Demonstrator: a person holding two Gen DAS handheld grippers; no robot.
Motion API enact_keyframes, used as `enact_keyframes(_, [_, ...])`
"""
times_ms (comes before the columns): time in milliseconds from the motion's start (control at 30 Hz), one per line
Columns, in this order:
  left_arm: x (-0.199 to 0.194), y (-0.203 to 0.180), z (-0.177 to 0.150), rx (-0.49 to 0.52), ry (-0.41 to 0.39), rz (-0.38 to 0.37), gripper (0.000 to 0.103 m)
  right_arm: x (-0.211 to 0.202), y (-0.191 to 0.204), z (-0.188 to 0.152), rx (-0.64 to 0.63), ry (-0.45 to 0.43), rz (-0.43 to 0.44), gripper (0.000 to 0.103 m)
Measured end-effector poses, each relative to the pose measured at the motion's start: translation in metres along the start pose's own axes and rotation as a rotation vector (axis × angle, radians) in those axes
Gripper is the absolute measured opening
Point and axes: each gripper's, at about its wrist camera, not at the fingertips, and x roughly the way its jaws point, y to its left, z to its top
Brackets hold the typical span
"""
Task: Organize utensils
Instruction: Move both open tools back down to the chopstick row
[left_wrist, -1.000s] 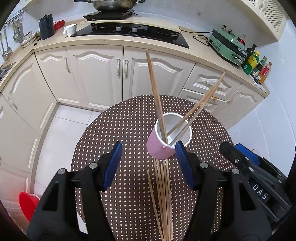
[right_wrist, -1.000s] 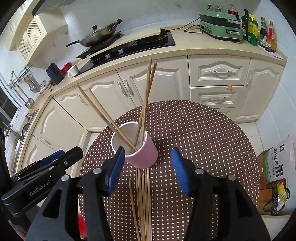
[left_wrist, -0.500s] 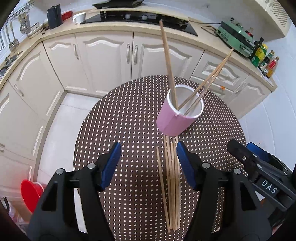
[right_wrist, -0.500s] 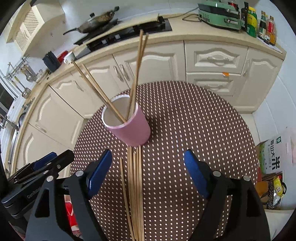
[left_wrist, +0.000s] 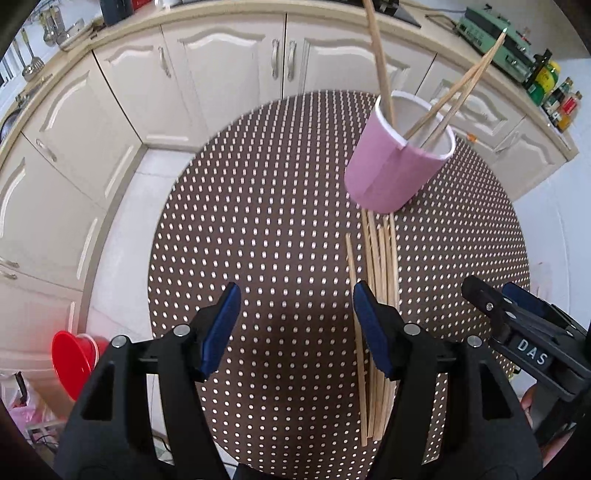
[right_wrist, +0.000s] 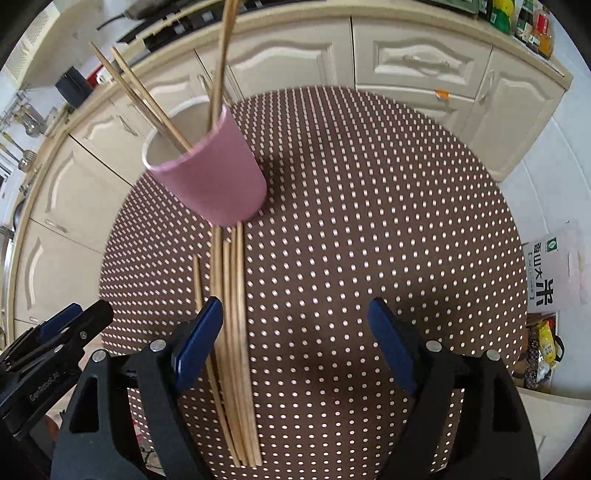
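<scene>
Only the right wrist view shows a rice bag (right_wrist: 546, 269) beside the table (right_wrist: 369, 221).

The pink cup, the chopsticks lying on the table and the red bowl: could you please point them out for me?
pink cup (left_wrist: 388, 173): left wrist view, on its outer wall.
chopsticks lying on the table (right_wrist: 232, 295): right wrist view, mid-length of the bundle.
red bowl (left_wrist: 72, 358): left wrist view, on its inside.

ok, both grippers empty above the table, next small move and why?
Probably shift the right gripper leftward in its view and lower it so its open jaws straddle the loose chopsticks lying on the dotted table. They lie partly under its left finger, none between the jaws. Four already stand in the pink cup; the left gripper is also open.
</scene>
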Motion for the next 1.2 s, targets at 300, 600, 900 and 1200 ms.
enact_keyframes(300, [0.025, 0.001, -0.005, -0.003, 0.077, 0.013, 0.063, 0.034, 0.006, -0.009, -0.027, 0.089, -0.047, 0.078])
enact_keyframes(600, [0.05, 0.001, -0.002, -0.022, 0.135, 0.017, 0.065, 0.065, 0.019, -0.01, -0.064, 0.158, -0.091, 0.078])
enact_keyframes(900, [0.068, 0.005, -0.003, -0.027, 0.176, 0.026, 0.065, 0.085, 0.036, -0.008, -0.118, 0.174, -0.119, 0.081])
enact_keyframes(1200, [0.077, 0.004, 0.003, -0.012, 0.176, 0.044, 0.065, 0.1, 0.062, -0.003, -0.166, 0.147, -0.148, 0.081])
